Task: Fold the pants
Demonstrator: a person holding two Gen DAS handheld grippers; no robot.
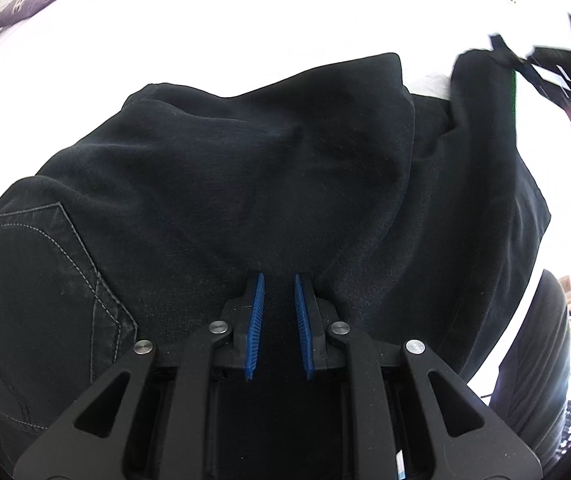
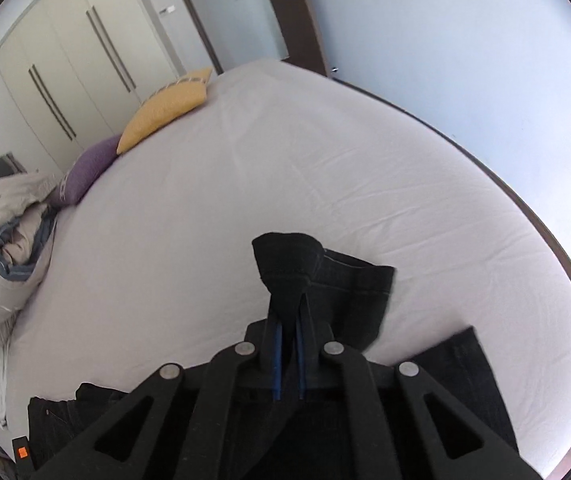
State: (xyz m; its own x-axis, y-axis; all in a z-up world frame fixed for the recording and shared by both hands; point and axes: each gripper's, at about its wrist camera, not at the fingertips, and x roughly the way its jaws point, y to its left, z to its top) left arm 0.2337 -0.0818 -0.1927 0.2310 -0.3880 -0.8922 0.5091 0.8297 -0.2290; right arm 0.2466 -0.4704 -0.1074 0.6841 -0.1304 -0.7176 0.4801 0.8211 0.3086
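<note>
Black pants [image 1: 245, 160] lie on a white bed, back pocket with pale stitching at the left. My left gripper [image 1: 279, 280] has its blue pads close together with dark pants cloth pinched between them at the near edge. In the right wrist view, my right gripper [image 2: 290, 300] is shut on a hem end of the pants [image 2: 289, 264] and holds it lifted above the bed [image 2: 325, 160]. That gripper also shows in the left wrist view [image 1: 501, 54] at the upper right, holding the raised cloth.
A yellow pillow [image 2: 165, 108], a purple pillow [image 2: 89, 170] and a bundled duvet [image 2: 9, 240] lie along the bed's left side. A wardrobe [image 2: 65, 60] and a door [image 2: 245, 12] stand behind. A dark chair [image 1: 533, 360] is at right.
</note>
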